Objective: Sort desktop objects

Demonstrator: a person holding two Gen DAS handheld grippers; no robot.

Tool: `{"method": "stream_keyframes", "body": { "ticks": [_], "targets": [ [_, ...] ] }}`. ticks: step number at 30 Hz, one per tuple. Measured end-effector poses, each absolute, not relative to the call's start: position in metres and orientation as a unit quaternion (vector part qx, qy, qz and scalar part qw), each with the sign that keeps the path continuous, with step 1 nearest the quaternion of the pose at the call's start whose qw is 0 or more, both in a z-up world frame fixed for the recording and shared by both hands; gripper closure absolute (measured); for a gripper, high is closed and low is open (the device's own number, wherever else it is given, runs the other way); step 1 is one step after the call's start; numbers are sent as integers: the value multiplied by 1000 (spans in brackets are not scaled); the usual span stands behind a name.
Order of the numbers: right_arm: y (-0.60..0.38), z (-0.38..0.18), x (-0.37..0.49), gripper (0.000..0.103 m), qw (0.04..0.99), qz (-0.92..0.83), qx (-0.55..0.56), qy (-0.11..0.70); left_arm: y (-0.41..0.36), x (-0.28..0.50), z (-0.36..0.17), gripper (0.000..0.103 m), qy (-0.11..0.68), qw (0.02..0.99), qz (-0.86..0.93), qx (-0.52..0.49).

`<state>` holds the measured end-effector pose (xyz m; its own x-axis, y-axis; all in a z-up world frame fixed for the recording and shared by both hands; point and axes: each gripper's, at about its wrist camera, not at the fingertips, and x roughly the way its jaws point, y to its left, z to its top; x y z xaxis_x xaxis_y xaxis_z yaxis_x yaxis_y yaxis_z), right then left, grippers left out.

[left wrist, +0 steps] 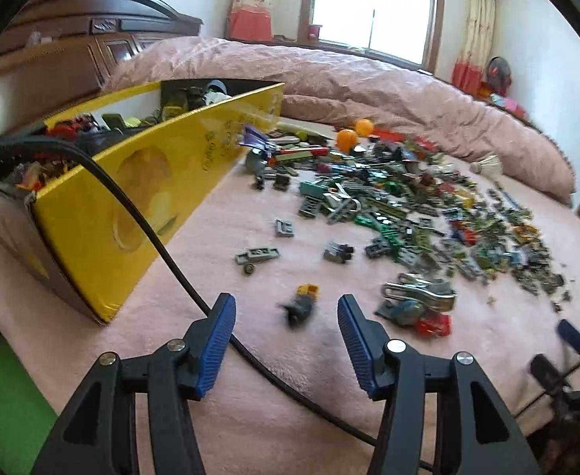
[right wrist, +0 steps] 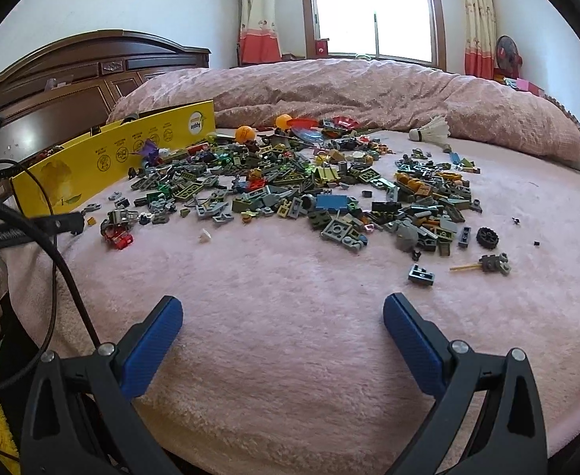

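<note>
Left gripper (left wrist: 286,318) jaws stand apart, empty, just near of a small dark-and-yellow toy piece (left wrist: 301,304) on the pink blanket (left wrist: 218,233). Right gripper (right wrist: 283,322) spread wide over bare blanket, holding nothing. Heap of building bricks (right wrist: 309,190) lies further off, centre to right. Yellow box (left wrist: 131,198) at left, already holding pieces. Two orange balls (left wrist: 347,139) at far edge of heap.

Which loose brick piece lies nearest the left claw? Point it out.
The small dark piece with a yellow top, alone on the blanket just ahead of the open left claw; the other strays lie farther off.
</note>
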<state>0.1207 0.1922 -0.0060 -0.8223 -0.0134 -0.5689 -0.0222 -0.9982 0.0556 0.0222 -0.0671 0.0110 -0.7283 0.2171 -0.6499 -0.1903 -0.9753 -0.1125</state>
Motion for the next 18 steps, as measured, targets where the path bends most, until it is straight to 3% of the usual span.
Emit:
{"method": "stream_keyframes", "body": {
  "ticks": [7,12,14,15,16,18],
  "targets": [
    [185,-9,120,0,-3,954,-299,15,-48,26,0,48,34,123,932,-339],
    [184,-13,121,0,0,956,-295,10,-55,13,-6,48,8,107,939,-326],
    [184,-14,121,0,0,956,-293,9,-59,11,-6,61,0,103,940,-325],
    [184,-14,121,0,-1,956,-292,9,-61,11,-7,80,0,101,940,-327],
    [185,-14,121,0,-1,956,-292,11,-62,11,-7,86,-1,104,938,-330],
    [186,-15,121,0,-2,956,-291,13,-64,13,-6,86,-4,109,938,-329]
  ]
}}
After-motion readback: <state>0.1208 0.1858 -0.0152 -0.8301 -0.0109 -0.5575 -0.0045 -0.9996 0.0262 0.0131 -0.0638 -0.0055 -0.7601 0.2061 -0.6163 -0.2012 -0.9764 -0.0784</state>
